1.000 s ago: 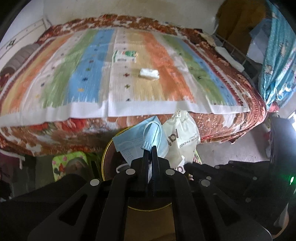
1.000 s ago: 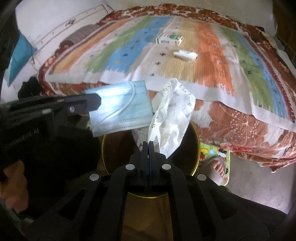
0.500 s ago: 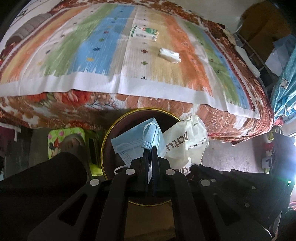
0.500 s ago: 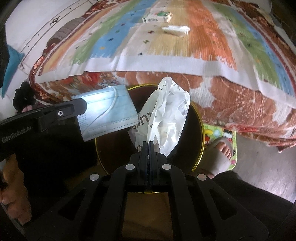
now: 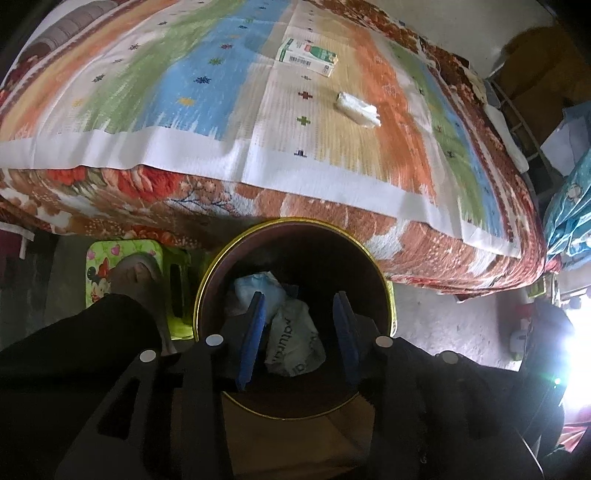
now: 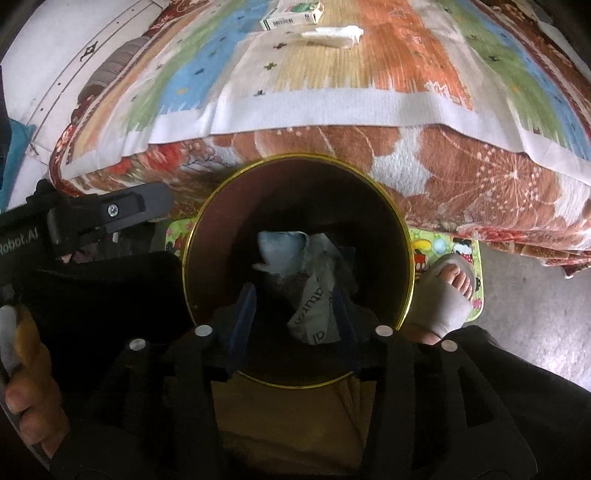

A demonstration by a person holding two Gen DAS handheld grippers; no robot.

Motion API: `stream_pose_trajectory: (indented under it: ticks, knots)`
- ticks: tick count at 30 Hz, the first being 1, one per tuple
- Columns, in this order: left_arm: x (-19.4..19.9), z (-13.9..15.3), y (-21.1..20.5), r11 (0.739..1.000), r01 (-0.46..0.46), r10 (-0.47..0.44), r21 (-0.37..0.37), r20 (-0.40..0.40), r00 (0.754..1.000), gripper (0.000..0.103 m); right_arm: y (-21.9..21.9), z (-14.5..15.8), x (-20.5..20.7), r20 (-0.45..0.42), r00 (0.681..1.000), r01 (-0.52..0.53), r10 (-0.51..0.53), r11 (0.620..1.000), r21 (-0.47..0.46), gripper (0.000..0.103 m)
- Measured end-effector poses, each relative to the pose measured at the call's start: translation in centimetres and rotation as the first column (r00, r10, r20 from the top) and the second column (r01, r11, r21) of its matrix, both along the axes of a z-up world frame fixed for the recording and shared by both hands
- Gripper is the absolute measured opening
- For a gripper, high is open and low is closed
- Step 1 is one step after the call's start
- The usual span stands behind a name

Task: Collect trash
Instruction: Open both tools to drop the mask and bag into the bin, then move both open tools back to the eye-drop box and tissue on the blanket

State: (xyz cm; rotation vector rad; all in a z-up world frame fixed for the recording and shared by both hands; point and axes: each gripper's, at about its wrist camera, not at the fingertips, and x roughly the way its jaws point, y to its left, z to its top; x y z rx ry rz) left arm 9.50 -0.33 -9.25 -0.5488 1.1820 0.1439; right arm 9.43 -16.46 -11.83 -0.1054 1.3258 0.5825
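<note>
A round dark bin with a gold rim (image 5: pixel 207 280) (image 6: pixel 406 236) stands on the floor against the bed. Inside it lie a blue face mask (image 5: pixel 258 288) (image 6: pixel 280 247) and a crumpled white printed bag (image 5: pixel 295 343) (image 6: pixel 314 310). My left gripper (image 5: pixel 299 299) hangs over the bin with its jaws opening and nothing pressed between the blue pads. Above the same bin my right gripper (image 6: pixel 295 295) has its jaws opening too, with the bag below them. On the striped bed cover lie a green and white carton (image 5: pixel 306 57) (image 6: pixel 291 16) and a white wrapper (image 5: pixel 358 109) (image 6: pixel 332 35).
The bed (image 5: pixel 332 221) with its floral blanket fills the far side. A person's feet in slippers (image 6: pixel 447 291) (image 5: pixel 136 273) stand on a cartoon mat beside the bin. The left gripper's body (image 6: pixel 92 214) and a hand (image 6: pixel 26 369) show at the right wrist view's left.
Both grippers have sunk toward the bin and opened. The mask left the left gripper and the bag left the right; both now lie inside the bin.
</note>
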Motion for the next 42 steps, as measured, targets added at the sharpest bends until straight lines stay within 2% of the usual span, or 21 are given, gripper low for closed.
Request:
stream_pose_trajectory:
  ticks: [7,11,13,15,19,27,31,36,39,42]
  knots:
    - [0.5,1.0,1.5,0.997,-0.044,0.046,-0.057,0.037,0.998,0.049,-0.1,1.6,0.7,0.028,1.0,-0.006,0.004,0.999,0.054,0.055]
    - [1.4,2.2,2.8,0.994,-0.072,0.077,-0.077,0.058,0.995,0.058,-0.1,3.5,1.7,0.107,0.994,-0.018,0.015,0.999,0.035,0.062]
    - [2.1,2.6,3.6,0.991,-0.096,0.102,-0.095,0.059,0.993,0.062,-0.1,4.4,2.3,0.121,0.992,-0.032,0.023,0.997,0.069,0.067]
    - [2.9,3.0,4.5,0.989,-0.123,0.128,-0.087,0.06,0.99,0.063,-0.1,5.5,3.2,0.156,0.988,-0.033,0.017,0.994,0.101,0.067]
    - [3.8,4.4,6.2,0.98,-0.182,0.19,-0.085,0.097,0.977,0.071,0.3,7.0,5.0,0.209,0.978,-0.049,0.028,0.994,0.097,0.071]
    - [7.0,4.9,8.1,0.973,-0.212,0.219,-0.088,0.082,0.972,0.076,1.7,8.8,8.2,0.308,0.948,-0.096,0.078,0.994,0.043,0.08]
    - [8.7,5.3,8.3,0.977,-0.193,0.201,-0.09,0.096,0.975,0.081,2.6,9.0,9.1,0.347,0.93,-0.131,0.121,0.991,0.006,0.084]
    - [10.9,5.5,9.1,0.985,-0.169,0.171,-0.037,0.092,0.981,0.086,3.2,9.2,10.7,0.369,0.919,-0.155,0.142,0.988,0.005,0.09]
    - [13.2,4.7,9.3,0.995,-0.093,0.091,0.041,0.059,0.994,0.086,3.5,9.1,11.6,0.382,0.911,-0.167,0.157,0.986,-0.006,0.09]
    - [14.8,4.4,9.6,0.995,-0.022,0.017,0.098,0.058,0.998,0.086,3.9,8.6,12.8,0.389,0.905,-0.179,0.172,0.984,-0.021,0.091]
